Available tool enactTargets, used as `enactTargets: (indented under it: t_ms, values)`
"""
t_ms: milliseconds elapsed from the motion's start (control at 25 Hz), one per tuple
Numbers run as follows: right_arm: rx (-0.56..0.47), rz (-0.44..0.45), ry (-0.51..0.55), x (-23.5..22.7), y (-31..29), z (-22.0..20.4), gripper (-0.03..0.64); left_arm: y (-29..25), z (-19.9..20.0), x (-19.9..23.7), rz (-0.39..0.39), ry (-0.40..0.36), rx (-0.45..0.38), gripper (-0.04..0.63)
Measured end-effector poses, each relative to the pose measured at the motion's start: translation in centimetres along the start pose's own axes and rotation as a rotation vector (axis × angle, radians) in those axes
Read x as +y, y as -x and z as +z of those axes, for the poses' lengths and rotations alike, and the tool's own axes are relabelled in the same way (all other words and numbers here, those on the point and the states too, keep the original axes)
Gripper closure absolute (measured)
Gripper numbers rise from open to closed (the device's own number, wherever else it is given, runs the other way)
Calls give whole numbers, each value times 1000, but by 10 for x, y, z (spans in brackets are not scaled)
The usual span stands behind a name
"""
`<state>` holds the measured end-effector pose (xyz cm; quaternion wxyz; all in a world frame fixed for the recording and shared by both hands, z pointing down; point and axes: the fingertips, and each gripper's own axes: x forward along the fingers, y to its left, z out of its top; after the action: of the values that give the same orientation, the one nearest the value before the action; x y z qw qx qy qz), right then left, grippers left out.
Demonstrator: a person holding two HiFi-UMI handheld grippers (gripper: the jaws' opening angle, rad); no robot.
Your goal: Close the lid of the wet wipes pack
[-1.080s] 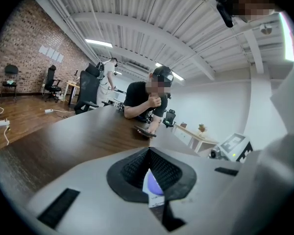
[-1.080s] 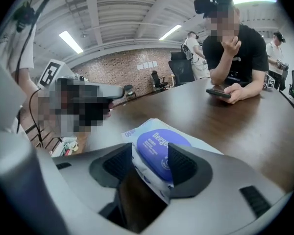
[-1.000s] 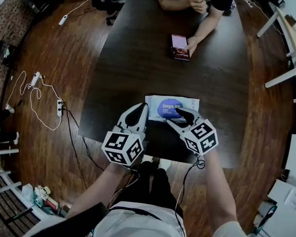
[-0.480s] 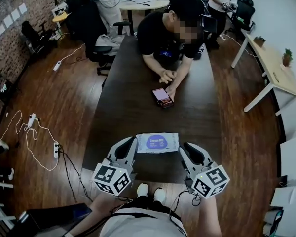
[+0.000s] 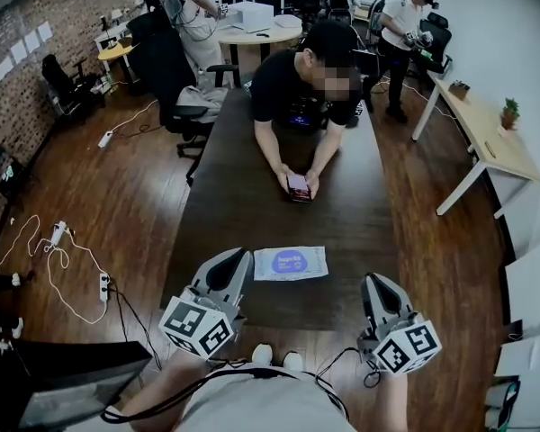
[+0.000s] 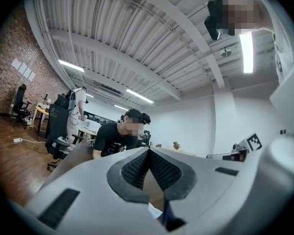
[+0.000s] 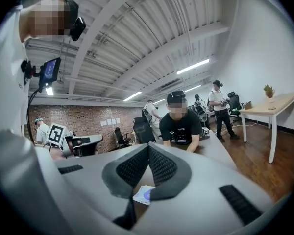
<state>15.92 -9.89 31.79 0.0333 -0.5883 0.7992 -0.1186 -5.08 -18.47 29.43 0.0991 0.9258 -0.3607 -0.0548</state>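
Though touched by nothing, white rectangular wet wipes pack with blue oval label point(image 5: 291, 263) lying flat near the close end of the long dark-brown wooden table point(image 5: 252, 196). Around: brown plank floor point(image 5: 135, 196), brick wall point(image 5: 18, 70). Left grey plastic gripper point(image 5: 241, 257) pressed together, empty; right grey plastic gripper point(image 5: 375, 283) just closed tip to tip, also empty.
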Motion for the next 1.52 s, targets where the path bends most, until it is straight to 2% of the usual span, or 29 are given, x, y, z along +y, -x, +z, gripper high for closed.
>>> enactTargets:
  t_ms: [200,480,680,880,1000,1200,1320,1520]
  values:
    - [2,-42,32,13,16,-9,608,7,-6,-1,-46,21,-3,597]
    - [-27,-90,21,30,34,-5,609,10,-14,-8,-107,29,31,597]
    - [-13,-82,16,41,46,-3,607,10,-15,-18,-127,52,36,597]
    - [-54,-77,39,53,72,9,609,27,-13,-45,-169,32,19,597]
    - [-71,-63,48,64,95,4,608,46,-14,-60,-156,13,36,597]
    - [-82,-56,29,75,165,-9,609,89,-19,-109,-123,-5,9,597]
    - [-89,-37,48,84,215,-16,609,121,-33,-143,-112,11,-21,597]
    - [-104,-18,26,103,309,-36,608,187,-47,-226,-106,35,-29,597]
